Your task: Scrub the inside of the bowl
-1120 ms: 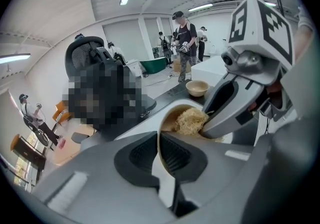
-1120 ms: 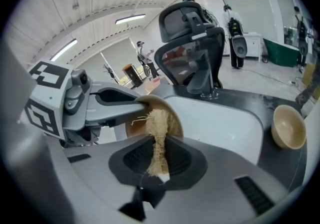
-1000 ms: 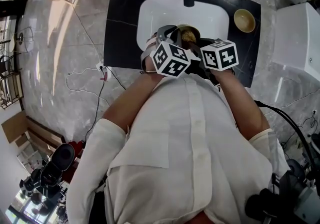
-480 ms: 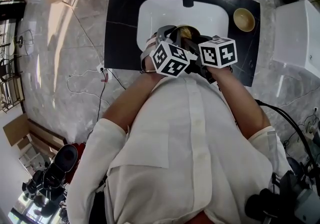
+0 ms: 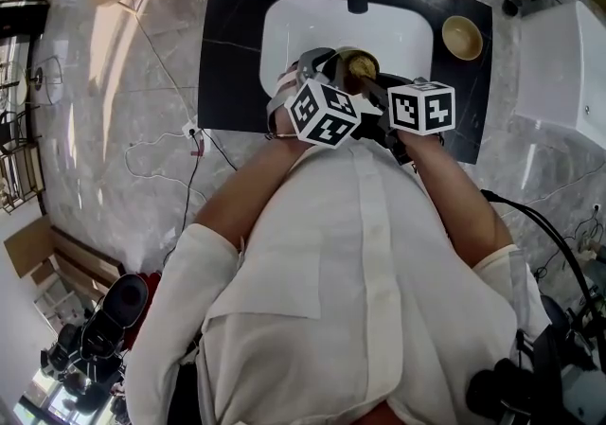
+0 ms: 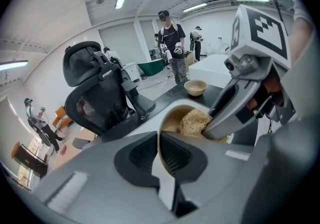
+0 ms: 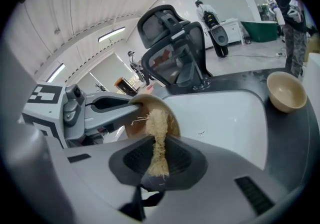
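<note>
Left tool point(image 6: 159, 153) is clamped on the rim of the round tan bowl point(image 6: 172, 119), tipped up over the white sink point(image 5: 398, 30). Right tool point(image 7: 157, 160) pinches a straw-coloured fibre scrubber point(image 7: 157, 128) inside it. The bowl looks light, stiff and probably slick, so the rim's the best place to hold it.

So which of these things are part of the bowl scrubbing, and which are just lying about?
In use: held bowl, fibre scrubber, left tool, right tool, sink.
Lying about: second bowl on the counter, office chair.
</note>
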Demonstrator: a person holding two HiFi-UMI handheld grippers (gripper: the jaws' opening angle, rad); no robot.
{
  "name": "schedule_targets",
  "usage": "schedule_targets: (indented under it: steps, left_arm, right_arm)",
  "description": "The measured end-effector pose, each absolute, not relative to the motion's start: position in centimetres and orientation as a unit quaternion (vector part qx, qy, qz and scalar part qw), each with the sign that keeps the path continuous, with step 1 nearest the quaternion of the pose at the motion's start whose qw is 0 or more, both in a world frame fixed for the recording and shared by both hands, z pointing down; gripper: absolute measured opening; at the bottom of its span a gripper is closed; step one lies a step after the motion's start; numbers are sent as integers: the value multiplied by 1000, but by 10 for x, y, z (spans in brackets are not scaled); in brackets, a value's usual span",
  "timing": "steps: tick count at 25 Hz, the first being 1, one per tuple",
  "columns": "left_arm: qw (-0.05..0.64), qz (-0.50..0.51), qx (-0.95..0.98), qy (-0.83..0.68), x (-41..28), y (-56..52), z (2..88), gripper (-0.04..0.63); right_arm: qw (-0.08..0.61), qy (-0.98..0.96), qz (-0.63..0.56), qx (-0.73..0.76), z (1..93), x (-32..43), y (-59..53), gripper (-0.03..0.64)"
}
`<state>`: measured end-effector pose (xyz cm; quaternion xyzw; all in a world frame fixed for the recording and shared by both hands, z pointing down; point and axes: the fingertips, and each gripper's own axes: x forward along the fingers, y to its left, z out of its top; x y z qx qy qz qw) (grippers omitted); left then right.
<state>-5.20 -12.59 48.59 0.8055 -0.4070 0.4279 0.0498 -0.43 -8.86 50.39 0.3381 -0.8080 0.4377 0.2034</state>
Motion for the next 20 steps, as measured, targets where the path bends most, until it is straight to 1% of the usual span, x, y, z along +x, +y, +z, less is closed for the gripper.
schedule_targets:
  steps: [7,11,16,20]
  left_arm:
    - [38,425,811,-400,-48,-123,484,17]
    - [50,424,813,-397,-50,-121,487,15]
    - [66,426,809,-399,-56,-118,492,12]
    - [56,425,807,-406,-58,-121,488,12]
  right_arm:
    - [215,-802,472,297,518,-30,-72,49]
    - [193,-809,474,290,506,-38,-79,48]
    - [179,-820,445,313,487,-28,-94,48]
    - [173,-809,447,342,489,-13,-93,49]
